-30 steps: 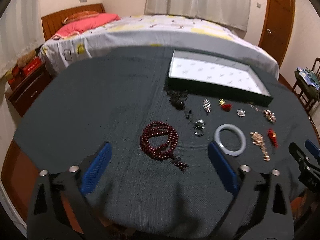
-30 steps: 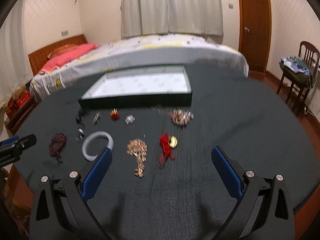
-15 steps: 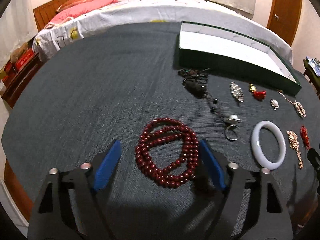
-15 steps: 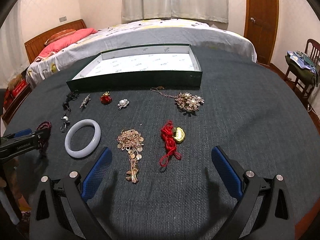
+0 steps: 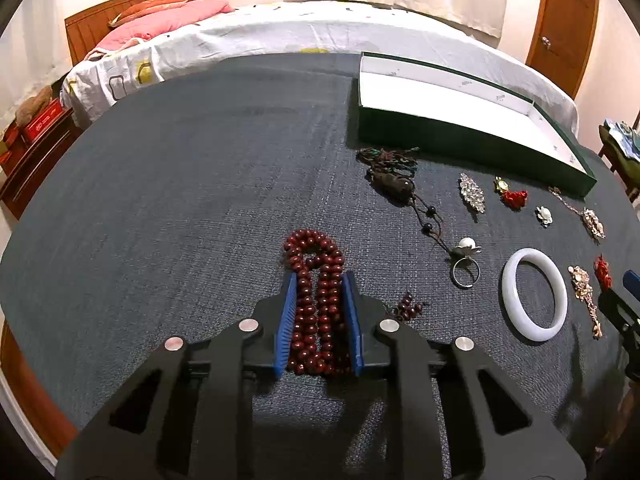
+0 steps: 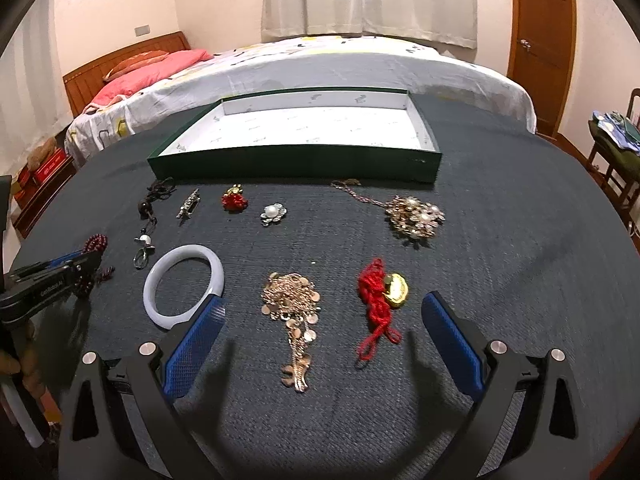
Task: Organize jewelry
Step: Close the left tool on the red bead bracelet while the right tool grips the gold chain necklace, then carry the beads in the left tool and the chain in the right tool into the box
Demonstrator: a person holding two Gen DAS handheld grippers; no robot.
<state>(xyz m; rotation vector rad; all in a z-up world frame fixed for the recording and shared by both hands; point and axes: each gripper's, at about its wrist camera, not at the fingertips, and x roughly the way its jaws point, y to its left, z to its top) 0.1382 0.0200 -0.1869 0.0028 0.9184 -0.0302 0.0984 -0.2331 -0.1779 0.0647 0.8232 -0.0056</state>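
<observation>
My left gripper (image 5: 319,280) is shut on the dark red bead necklace (image 5: 314,264), squeezing its strands on the dark cloth; it also shows at the left of the right wrist view (image 6: 86,262). My right gripper (image 6: 324,308) is open and empty, low over the gold coin necklace (image 6: 292,300) and the red cord charm (image 6: 380,300). The white bangle (image 6: 182,286) lies by its left finger. The green tray (image 6: 296,164) with a white floor stands empty behind the jewelry.
On the cloth lie a ring (image 5: 464,268), a dark cord pendant (image 5: 394,182), a crystal brooch (image 5: 472,192), a small red charm (image 6: 234,200), a pearl brooch (image 6: 274,212) and a large flower pendant (image 6: 416,216). A bed (image 6: 320,64) stands behind the table.
My left gripper has come down over the red bead necklace and closed on it, bunching the strands. My right gripper has moved forward over the jewelry and stayed open.
</observation>
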